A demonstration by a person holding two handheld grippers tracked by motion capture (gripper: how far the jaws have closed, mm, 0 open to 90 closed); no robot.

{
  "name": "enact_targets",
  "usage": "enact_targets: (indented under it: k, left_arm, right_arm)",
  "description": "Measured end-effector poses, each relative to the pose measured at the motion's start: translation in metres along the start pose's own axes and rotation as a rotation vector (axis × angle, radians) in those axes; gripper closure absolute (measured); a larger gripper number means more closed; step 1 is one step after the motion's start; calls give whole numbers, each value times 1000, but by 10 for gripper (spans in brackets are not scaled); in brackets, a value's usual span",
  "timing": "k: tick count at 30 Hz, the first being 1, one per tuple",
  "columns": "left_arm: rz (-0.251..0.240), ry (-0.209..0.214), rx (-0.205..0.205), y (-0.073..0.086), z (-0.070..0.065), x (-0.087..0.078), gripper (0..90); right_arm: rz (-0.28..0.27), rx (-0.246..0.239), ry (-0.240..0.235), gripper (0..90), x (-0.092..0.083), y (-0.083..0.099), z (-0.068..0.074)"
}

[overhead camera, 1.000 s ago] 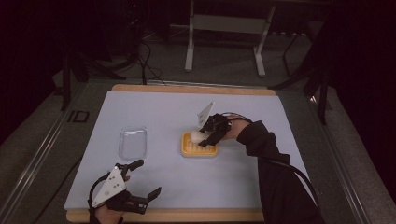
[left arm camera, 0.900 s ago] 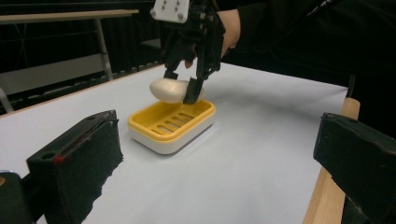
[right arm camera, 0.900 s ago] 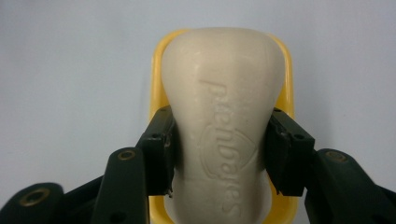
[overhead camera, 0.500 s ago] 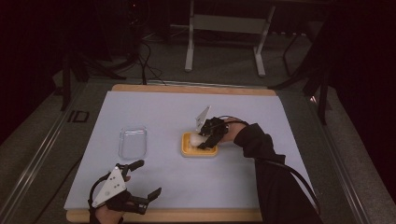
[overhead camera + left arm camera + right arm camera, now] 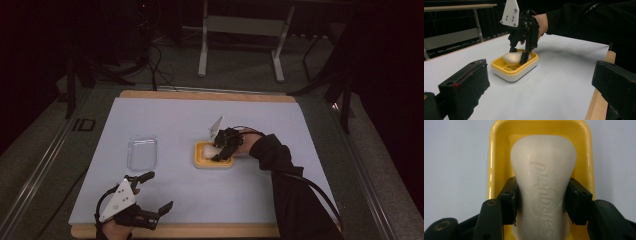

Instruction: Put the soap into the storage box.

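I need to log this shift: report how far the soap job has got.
Done: the right gripper is shut on the soap bar, which is down in the yellow dish. In hand: that grip. Left: releasing it; the clear lid lies apart, the left gripper open.

From my remote seat, the near end of the soap bar [image 5: 543, 187] ran off the bottom edge of the right gripper view, and the black pads [image 5: 509, 200] covered its waist, its raised lettering too soft for me to read. The yellow soap dish [image 5: 491, 170] was cut off there too. In the high view the right gripper [image 5: 220, 150] hid part of the soap; the clear lid [image 5: 142, 152] was too small to make out.
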State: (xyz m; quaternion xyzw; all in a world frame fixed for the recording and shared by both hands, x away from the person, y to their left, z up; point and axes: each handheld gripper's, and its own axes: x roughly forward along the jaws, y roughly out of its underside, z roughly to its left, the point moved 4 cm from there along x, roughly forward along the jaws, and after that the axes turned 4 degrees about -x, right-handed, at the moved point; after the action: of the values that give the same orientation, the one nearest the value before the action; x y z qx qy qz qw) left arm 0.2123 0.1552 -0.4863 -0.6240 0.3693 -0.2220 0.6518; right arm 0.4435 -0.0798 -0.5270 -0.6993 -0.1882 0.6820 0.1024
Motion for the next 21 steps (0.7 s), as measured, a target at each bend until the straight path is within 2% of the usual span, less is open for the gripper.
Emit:
enact_targets:
  k: [6,17,21]
  left_arm:
    - [3,2,0,0,0,0,12]
    - [3,4,0,0,0,1,12]
    - [2,4,-1,0,0,0,12]
  right_arm:
    - [20,-2,-10,496,4,-1,2]
    - [60,6,3,491,7,-4,2]
    - [67,-9,16,474,6,-5,3]
